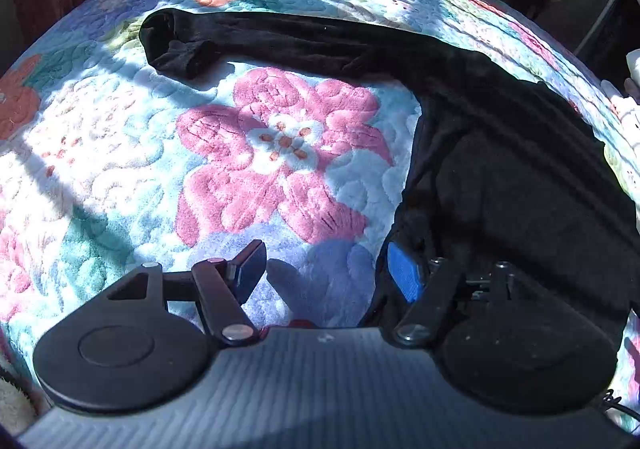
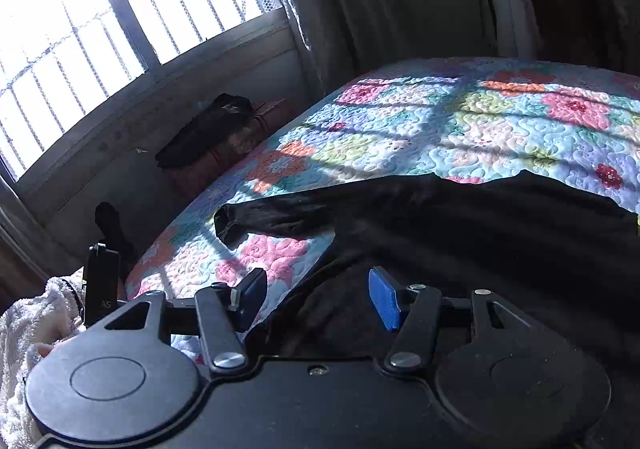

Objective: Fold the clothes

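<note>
Left wrist view: left gripper (image 1: pixel 328 269) hangs fingers wide over floral quilt (image 1: pixel 280 145), right pad at edge of black garment (image 1: pixel 520 169) | Right wrist view: right gripper (image 2: pixel 318 299) spread wide above garment, sleeve (image 2: pixel 272 219) stretched toward barred window (image 2: pixel 120 21)

- The left gripper (image 1: pixel 324 269) hovers low over a bed (image 1: pixel 100 153) covered by a floral quilt, its jaws spread wide with nothing between them.
- A black long-sleeved garment (image 1: pixel 520 177) lies on the right side of the quilt; its right blue-padded finger (image 1: pixel 404 273) sits at the garment's near edge.
- One sleeve (image 1: pixel 260 39) stretches left across the quilt, its cuff crumpled.
- A large pink flower (image 1: pixel 280 153) is printed just beside the garment.
</note>
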`<action>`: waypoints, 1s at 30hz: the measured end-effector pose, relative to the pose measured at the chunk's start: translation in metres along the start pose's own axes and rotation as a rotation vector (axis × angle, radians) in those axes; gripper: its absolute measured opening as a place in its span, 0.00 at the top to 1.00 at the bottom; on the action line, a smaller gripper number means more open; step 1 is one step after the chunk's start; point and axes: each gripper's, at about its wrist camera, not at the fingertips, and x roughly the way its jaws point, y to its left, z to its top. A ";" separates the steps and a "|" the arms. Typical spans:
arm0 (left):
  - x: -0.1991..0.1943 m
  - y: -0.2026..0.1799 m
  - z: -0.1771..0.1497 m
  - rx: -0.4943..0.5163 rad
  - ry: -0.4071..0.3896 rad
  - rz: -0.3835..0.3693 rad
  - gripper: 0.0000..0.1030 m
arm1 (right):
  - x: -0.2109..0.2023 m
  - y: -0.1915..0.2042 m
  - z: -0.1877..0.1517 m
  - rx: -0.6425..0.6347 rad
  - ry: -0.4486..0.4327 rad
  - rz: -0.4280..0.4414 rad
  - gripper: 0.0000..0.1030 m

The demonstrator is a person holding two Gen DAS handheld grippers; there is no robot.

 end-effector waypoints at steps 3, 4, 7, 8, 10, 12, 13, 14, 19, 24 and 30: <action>-0.015 -0.001 -0.010 0.043 0.012 0.001 0.35 | -0.043 0.000 -0.024 0.061 -0.013 -0.043 0.39; -0.018 -0.001 -0.013 0.056 0.025 0.002 0.35 | -0.057 0.002 -0.033 0.077 -0.015 -0.066 0.38; -0.028 0.000 -0.025 0.057 0.072 -0.030 0.35 | -0.100 0.016 -0.054 0.137 -0.021 -0.127 0.37; -0.031 0.000 -0.029 0.058 0.087 -0.042 0.34 | -0.112 0.020 -0.058 0.158 -0.029 -0.131 0.37; -0.041 -0.003 -0.039 0.088 0.097 -0.055 0.32 | -0.141 0.033 -0.069 0.208 -0.051 -0.124 0.36; -0.051 -0.007 -0.051 0.131 0.108 -0.055 0.29 | -0.168 0.046 -0.079 0.255 -0.064 -0.118 0.33; -0.056 -0.009 -0.058 0.158 0.114 -0.051 0.29 | -0.176 0.050 -0.084 0.267 -0.063 -0.112 0.31; -0.059 -0.010 -0.063 0.184 0.120 -0.056 0.29 | -0.183 0.054 -0.091 0.279 -0.053 -0.101 0.28; -0.060 -0.012 -0.076 0.222 0.152 -0.080 0.29 | -0.159 0.049 -0.142 0.237 0.099 -0.205 0.11; -0.034 0.003 -0.078 0.124 0.154 -0.107 0.37 | -0.087 0.020 -0.184 0.313 0.109 -0.365 0.29; -0.025 -0.008 -0.078 0.178 0.160 -0.160 0.80 | -0.028 0.032 -0.180 0.112 0.184 -0.451 0.30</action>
